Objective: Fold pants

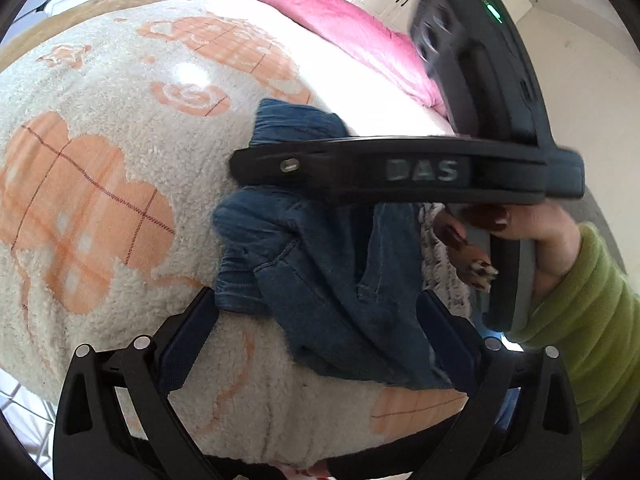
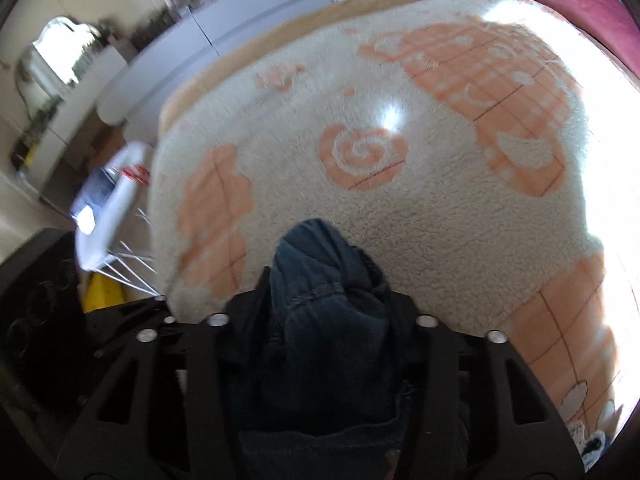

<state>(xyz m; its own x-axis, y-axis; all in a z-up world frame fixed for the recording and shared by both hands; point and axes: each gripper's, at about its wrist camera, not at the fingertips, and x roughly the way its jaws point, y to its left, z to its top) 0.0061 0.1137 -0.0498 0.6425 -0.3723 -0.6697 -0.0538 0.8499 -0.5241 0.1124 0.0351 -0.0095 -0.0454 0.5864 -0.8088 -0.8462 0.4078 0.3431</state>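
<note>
Left tongs (image 1: 316,320) stand wide, their two fingers flanking the lower part of the denim pants (image 1: 320,280), which lie crumpled on the fleecy blanket (image 1: 100,160) of the bed; whether the pads touch cloth I cannot tell. Right tongs (image 2: 324,312) are closed on a bunched handful of the same pants, the wad filling the gap and poking out ahead of the fingertips. From the left camera, that right tool crosses just beyond the left tongs, lying sideways over the garment, gripped by the person's right hand (image 1: 532,236). Bunched as they are, the pants show no clear long axis, so spreading them flat likely comes first. A pink pillow (image 1: 340,20) lies well beyond both.
</note>
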